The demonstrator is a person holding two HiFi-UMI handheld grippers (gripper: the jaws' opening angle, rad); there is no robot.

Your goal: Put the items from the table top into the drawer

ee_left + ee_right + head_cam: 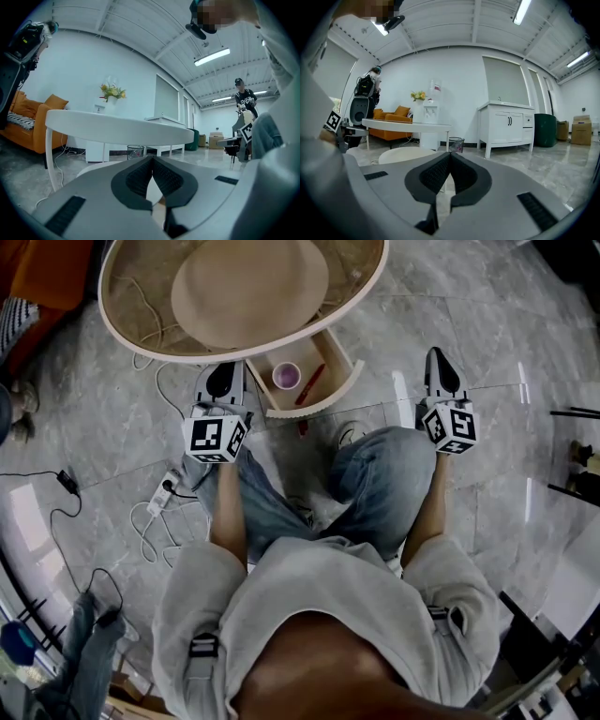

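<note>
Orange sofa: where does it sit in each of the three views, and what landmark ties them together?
Head view: orange sofa in the top left corner, past the round table.
Left gripper view: at the left edge, mid-height, behind the table.
Right gripper view: left of centre, behind the table.
Shared landmark: the round table, in front of the sofa in all three.

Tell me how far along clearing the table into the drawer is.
Done: a cup and a red item lie in the open drawer. In hand: nothing; left gripper and right gripper are both shut and empty. Left: the hat sits on the table, and the drawer is not closed.
</note>
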